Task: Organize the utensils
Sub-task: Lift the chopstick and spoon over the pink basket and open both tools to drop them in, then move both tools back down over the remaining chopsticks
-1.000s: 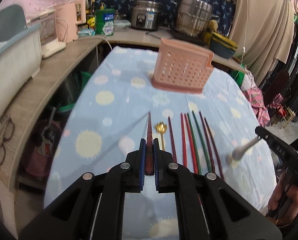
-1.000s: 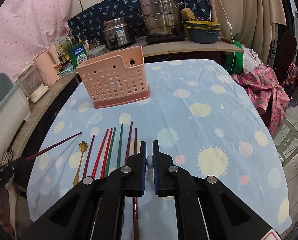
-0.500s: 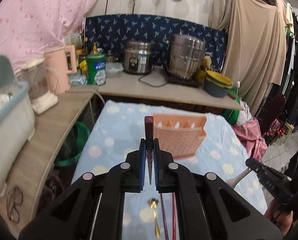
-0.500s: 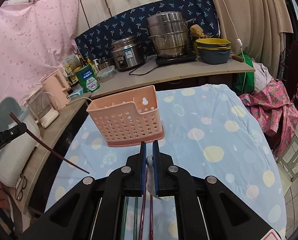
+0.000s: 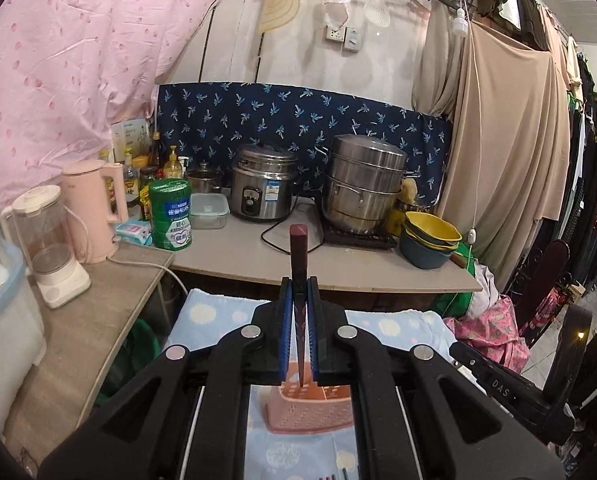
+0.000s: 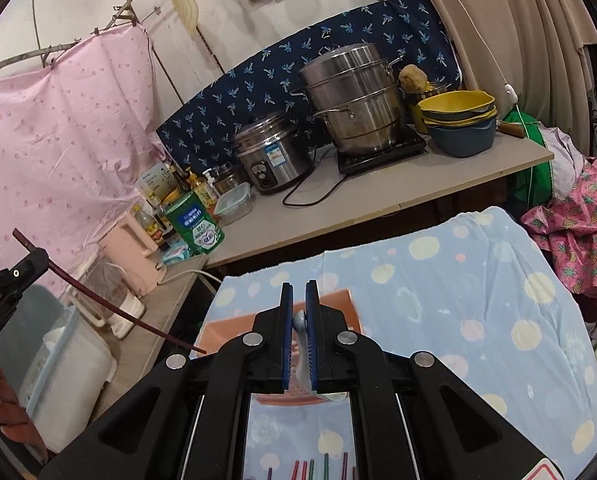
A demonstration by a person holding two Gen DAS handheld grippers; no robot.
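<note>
My left gripper (image 5: 298, 292) is shut on a dark red chopstick (image 5: 298, 248) whose thick end stands up above the blue pads. Below it the pink perforated basket (image 5: 310, 412) shows between the gripper's arms. My right gripper (image 6: 298, 292) is shut on the handle of a pale spoon (image 6: 300, 322), with the bowl hanging beneath the fingers. The basket (image 6: 338, 304) lies just behind and under those fingers. In the right wrist view the left gripper (image 6: 38, 258) holds the chopstick (image 6: 110, 308) slanting down toward the basket. Several coloured chopsticks (image 6: 310, 468) remain on the table.
The table carries a blue dotted cloth (image 6: 458, 280). Behind it a counter holds a rice cooker (image 5: 264, 188), a steel steamer pot (image 5: 362, 184), stacked bowls (image 5: 430, 244), a green tin (image 5: 170, 216), a pink kettle (image 5: 92, 216) and a blender (image 5: 50, 248). The right gripper (image 5: 458, 350) shows at right.
Both grippers have risen and come forward over the table to the basket, carrying the chopstick and the spoon. The remaining utensils have dropped to the bottom of the views.
</note>
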